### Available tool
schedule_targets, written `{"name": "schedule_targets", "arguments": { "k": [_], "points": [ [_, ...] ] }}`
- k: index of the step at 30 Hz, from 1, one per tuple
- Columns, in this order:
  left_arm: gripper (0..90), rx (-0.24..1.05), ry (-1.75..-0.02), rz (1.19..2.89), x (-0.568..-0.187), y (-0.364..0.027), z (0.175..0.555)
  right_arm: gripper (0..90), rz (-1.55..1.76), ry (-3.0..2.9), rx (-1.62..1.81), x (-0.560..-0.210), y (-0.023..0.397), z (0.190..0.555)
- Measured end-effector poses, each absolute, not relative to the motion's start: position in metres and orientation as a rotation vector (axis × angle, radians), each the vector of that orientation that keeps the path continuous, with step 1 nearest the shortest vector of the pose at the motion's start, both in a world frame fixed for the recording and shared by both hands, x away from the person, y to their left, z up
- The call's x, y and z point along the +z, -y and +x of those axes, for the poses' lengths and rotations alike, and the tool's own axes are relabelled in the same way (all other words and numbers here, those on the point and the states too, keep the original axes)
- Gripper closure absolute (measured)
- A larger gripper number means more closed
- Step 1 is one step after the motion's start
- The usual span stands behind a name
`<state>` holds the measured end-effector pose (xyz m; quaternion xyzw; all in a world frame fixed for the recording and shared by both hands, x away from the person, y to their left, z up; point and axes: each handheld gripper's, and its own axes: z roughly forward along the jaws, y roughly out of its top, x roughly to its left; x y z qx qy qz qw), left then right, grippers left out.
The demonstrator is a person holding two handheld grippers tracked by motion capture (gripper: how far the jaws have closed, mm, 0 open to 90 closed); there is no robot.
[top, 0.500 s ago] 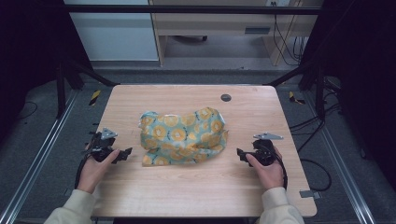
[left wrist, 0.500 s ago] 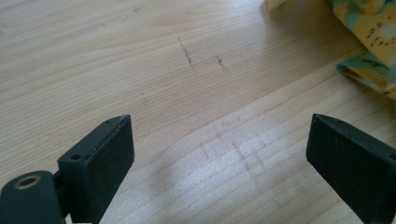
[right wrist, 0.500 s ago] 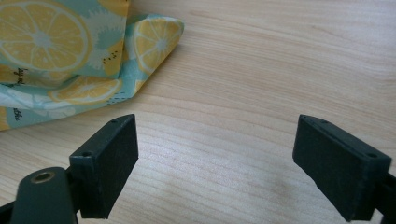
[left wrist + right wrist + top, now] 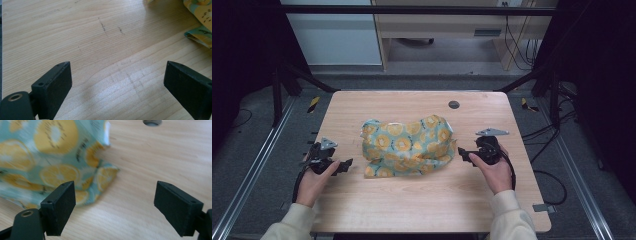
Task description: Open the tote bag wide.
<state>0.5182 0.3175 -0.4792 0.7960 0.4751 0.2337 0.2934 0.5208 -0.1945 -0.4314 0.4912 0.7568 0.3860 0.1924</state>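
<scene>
No readable text, label, brand, number or sign anywhere. Cloth at the counter's middle carries a lemon-slice print with small dark marks, too blurred to read as letters.

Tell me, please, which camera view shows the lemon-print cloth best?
The high view: the whole crumpled cloth lies mid-table between both grippers. The right gripper view shows its near edge close up but blurred; the left gripper view catches a corner at the right edge.
</scene>
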Motion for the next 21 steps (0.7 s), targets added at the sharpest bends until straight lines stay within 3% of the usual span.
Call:
{"name": "schedule_targets", "arguments": {
  "k": [10,21],
  "points": [
    [8.4,0.622,-1.268,2.12,-0.479,-0.318,0.518,14.0,1.21,-2.25,1.066,-0.387,0.145,0.556],
    [9.0,0.617,-1.258,2.128,-0.479,-0.318,0.519,15.1,1.131,-2.349,1.058,-0.378,0.11,0.587]
  ]
}}
